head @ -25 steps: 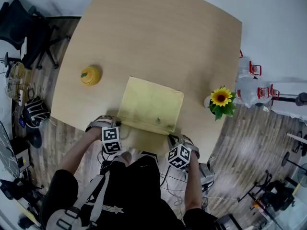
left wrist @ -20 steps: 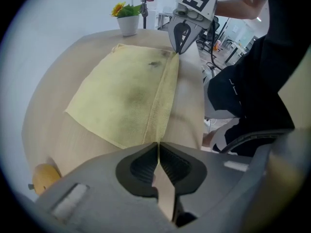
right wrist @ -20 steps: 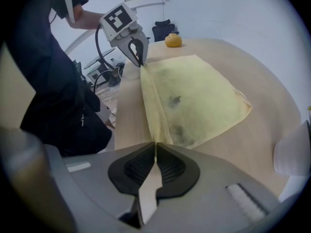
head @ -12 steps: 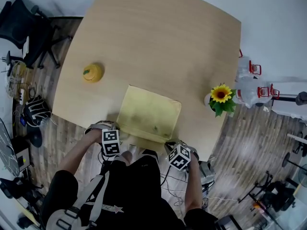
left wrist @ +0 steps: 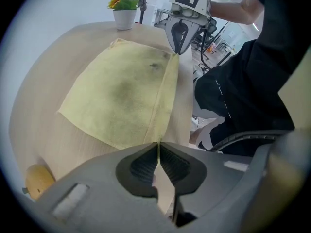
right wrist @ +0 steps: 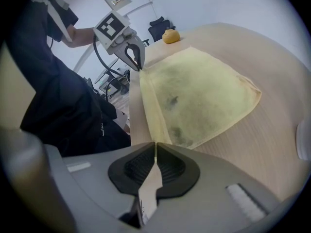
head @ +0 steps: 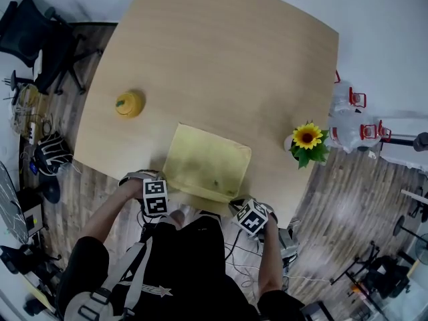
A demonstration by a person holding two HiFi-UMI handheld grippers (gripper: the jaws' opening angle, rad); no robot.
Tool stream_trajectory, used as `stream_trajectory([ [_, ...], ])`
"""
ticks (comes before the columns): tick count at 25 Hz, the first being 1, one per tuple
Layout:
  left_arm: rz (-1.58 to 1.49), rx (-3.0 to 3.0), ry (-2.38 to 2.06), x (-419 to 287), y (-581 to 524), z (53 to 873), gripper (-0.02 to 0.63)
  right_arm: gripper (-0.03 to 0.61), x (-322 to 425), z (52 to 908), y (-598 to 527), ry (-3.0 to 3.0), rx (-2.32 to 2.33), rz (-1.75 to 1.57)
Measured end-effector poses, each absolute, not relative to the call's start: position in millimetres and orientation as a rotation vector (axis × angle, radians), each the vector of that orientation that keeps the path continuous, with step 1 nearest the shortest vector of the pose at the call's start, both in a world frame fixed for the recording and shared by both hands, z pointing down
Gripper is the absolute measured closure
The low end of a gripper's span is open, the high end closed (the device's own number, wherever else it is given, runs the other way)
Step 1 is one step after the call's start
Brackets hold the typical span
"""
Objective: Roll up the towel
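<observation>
Head view shows the yellow towel on the table; the left gripper and right gripper each pinch a near corner, probably to start the roll evenly.

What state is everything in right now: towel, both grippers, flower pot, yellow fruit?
towel: spread flat on the table, near edge pinched at both corners, not yet rolled.
left gripper: shut on the towel's near corner.
right gripper: shut on the towel's other near corner.
sunflower pot: upright at the table's edge.
yellow fruit: resting on the table, apart from the towel.
</observation>
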State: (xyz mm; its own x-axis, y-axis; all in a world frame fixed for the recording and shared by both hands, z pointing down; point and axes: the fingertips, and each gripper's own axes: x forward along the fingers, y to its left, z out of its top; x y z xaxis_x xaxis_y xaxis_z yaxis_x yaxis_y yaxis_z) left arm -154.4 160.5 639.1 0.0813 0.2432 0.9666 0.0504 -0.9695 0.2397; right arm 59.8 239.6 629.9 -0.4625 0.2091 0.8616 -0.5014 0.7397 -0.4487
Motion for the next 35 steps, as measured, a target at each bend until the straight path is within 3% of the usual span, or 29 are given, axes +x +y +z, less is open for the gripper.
stream_trajectory([
  [31, 2.045, 2.182, 0.191, -143, 124, 656, 0.587, 0.56, 75, 642, 203, -1.892, 0.299, 0.8],
  [35, 2.054, 2.212, 0.13, -143, 118, 657, 0.546, 0.558, 75, 644, 203, -1.886, 0.32, 0.775],
])
